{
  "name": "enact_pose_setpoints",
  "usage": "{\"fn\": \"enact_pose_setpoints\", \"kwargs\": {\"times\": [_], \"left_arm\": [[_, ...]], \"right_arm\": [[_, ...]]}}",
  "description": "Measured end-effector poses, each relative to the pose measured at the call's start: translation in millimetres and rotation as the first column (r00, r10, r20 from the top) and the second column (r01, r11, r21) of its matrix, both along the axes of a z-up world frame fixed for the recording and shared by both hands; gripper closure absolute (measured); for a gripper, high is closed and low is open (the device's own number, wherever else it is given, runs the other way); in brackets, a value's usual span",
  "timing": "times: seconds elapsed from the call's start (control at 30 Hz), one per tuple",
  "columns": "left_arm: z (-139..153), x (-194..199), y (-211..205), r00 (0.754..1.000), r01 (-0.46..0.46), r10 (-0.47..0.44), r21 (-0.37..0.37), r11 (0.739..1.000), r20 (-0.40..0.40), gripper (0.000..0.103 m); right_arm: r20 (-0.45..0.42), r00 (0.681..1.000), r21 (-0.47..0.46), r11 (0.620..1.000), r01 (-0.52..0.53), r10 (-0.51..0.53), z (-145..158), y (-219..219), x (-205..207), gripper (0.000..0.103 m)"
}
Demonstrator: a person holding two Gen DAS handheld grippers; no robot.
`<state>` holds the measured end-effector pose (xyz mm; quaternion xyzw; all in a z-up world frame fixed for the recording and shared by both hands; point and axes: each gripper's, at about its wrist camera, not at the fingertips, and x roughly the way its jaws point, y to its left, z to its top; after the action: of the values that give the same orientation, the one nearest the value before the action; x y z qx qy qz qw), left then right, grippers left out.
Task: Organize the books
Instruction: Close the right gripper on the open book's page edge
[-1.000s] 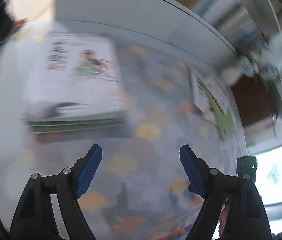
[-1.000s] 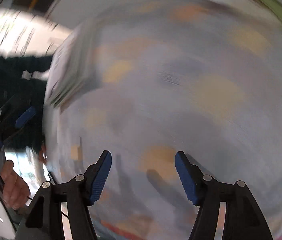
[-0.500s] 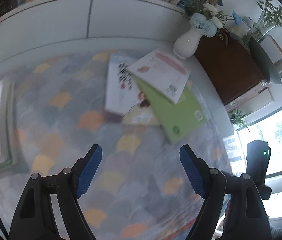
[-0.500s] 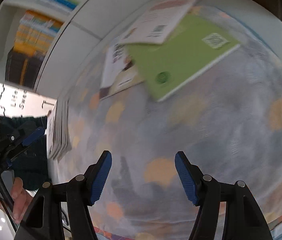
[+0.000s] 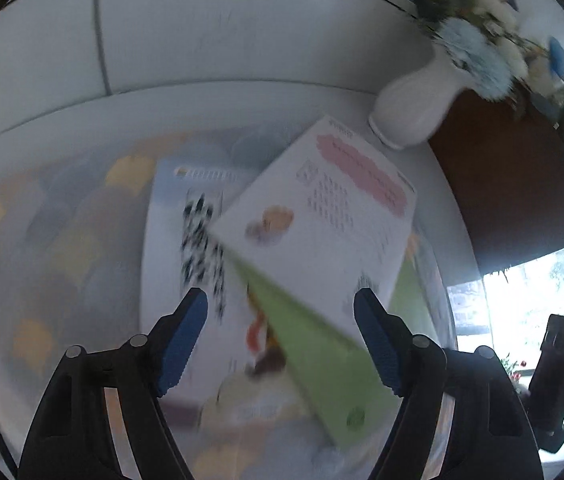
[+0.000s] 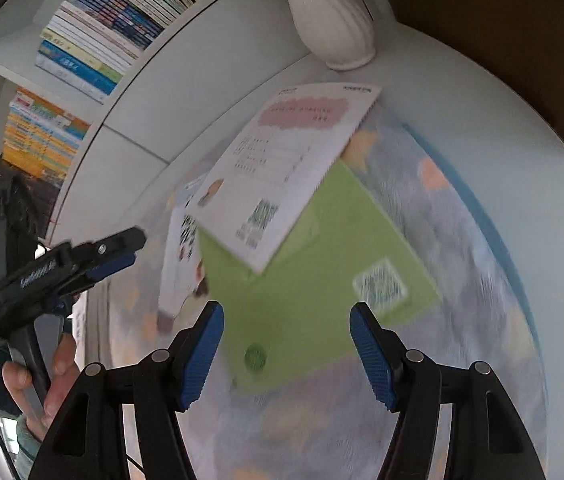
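Taking one book at a time looks like the sound way to do this step, starting with whatever lies uppermost. Three books overlap on the patterned cloth (image 6: 482,280) of the desk (image 6: 462,80): the white book (image 6: 298,160) with a pink panel lies on top, its lower corner over the green book (image 6: 322,272), and both rest partly on a third book (image 5: 186,248) with black lettering. My judgement is that the white one should go first, gripped at a free edge, so the green one is not dragged along with it.

The left gripper (image 5: 282,344) has nothing between its jaws, and they are closing a little while still wide apart. Ahead of them, the seam where white meets green runs through the gap, the third book lies toward the left jaw, and the white book's corner sits just beyond the right jaw. The right gripper (image 6: 286,352) stands about half open and empty. The green book's near corner lies between its jaws, the white book farther ahead and slightly left.

A white vase (image 6: 334,20) stands well beyond the pile, near the white book's far edge, so any lift should come back toward the jaws and not forward. A bookshelf (image 6: 82,52) behind the desk is a likely destination, though that cannot be told.
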<state>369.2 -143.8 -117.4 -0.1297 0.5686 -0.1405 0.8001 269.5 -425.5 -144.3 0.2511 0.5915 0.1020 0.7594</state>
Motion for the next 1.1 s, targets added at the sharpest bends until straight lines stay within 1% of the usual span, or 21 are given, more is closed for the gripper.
{"fn": "enact_pose_setpoints", "kwargs": {"times": [0.07,0.17,0.27,0.3,0.33,0.37,0.4,0.43,0.5,0.57,0.63,0.67,0.7,0.73,0.77,0.83,0.9,0.97,1.0,1.07,1.1], "left_arm": [[-7,22,-4,1.0,-0.008,0.008,0.011,1.0,0.009,0.03],[-18,45,-9,1.0,-0.015,0.015,0.022,1.0,0.013,0.03],[-33,64,-14,1.0,-0.017,0.017,-0.019,1.0,0.008,0.03],[-38,68,-16,1.0,-0.014,0.014,-0.037,0.999,-0.001,0.03],[-44,71,-20,1.0,-0.008,0.008,-0.056,0.998,-0.009,0.03],[-47,71,-24,1.0,-0.006,0.006,-0.055,0.998,-0.004,0.03],[-45,70,-28,1.0,-0.002,0.002,-0.042,0.999,0.016,0.03],[-45,70,-31,1.0,0.015,-0.014,-0.048,0.999,0.022,0.03],[-43,67,-41,0.998,0.054,-0.052,-0.058,0.997,0.028,0.029],[-40,60,-50,0.995,0.101,-0.1,-0.067,0.993,0.024,0.029],[-36,41,-65,0.989,0.149,-0.147,-0.081,0.986,0.027,0.031],[-36,33,-68,0.988,0.154,-0.153,-0.103,0.983,0.018,0.031],[-36,28,-68,0.987,0.158,-0.157,-0.105,0.982,0.018,0.031],[-34,21,-68,0.988,0.154,-0.153,-0.086,0.984,0.019,0.031],[-32,15,-64,0.99,0.139,-0.137,-0.064,0.988,0.026,0.031],[-28,13,-51,0.992,0.123,-0.122,-0.048,0.991,0.034,0.031],[-24,23,-31,0.996,0.087,-0.086,-0.063,0.994,0.02,0.031],[-26,43,-11,0.999,0.045,-0.044,-0.087,0.995,0.011,0.029],[-26,49,-3,1.0,0.028,-0.027,-0.083,0.996,0.011,0.029],[-36,65,11,0.999,-0.044,0.045,-0.048,0.998,0.025,0.029],[-42,71,14,0.998,-0.059,0.06,-0.052,0.997,0.017,0.029]], "right_arm": [[0.002,1.0,0.046,0.999,0.011,-0.011,-8,-2,16,0.039],[0.016,0.999,0.022,0.999,0.035,-0.035,-19,-4,39,0.039],[0.004,1.0,0.003,1.0,0.02,-0.02,-34,-2,60,0.04],[0.001,1.0,0.003,1.0,0.016,-0.016,-38,-1,66,0.043],[0.002,1.0,0.001,1.0,0.014,-0.014,-40,0,72,0.043],[0.022,1.0,-0.008,1.0,0.017,-0.017,-40,2,76,0.043],[0.027,0.999,-0.015,1.0,0.02,-0.019,-41,3,79,0.043],[0.032,0.999,-0.017,0.999,0.027,-0.026,-42,3,82,0.043],[0.034,0.999,0.007,0.999,0.04,-0.041,-45,2,88,0.043],[0.023,1.0,0.036,0.999,0.013,-0.014,-47,6,95,0.043],[0.023,0.999,0.016,1.0,-0.026,0.026,-44,12,97,0.044],[0.016,0.998,0.033,0.998,-0.055,0.054,-45,15,94,0.047],[0.014,0.997,0.059,0.995,-0.078,0.078,-46,18,90,0.054],[0.006,0.995,0.086,0.992,-0.095,0.095,-47,21,84,0.055],[0.006,0.995,0.086,0.991,-0.101,0.101,-46,21,79,0.056],[0.003,0.997,0.053,0.995,-0.079,0.079,-43,15,70,0.056],[-0.015,0.999,0.067,0.997,-0.034,0.035,-43,3,65,0.056],[-0.035,0.999,0.071,0.997,0.011,-0.008,-44,-8,66,0.056],[-0.041,0.999,0.067,0.997,0.025,-0.022,-44,-11,68,0.056],[-0.043,0.998,0.061,0.997,0.04,-0.037,-44,-12,70,0.056],[-0.041,0.998,0.06,0.997,0.042,-0.04,-44,-12,72,0.056]]}}
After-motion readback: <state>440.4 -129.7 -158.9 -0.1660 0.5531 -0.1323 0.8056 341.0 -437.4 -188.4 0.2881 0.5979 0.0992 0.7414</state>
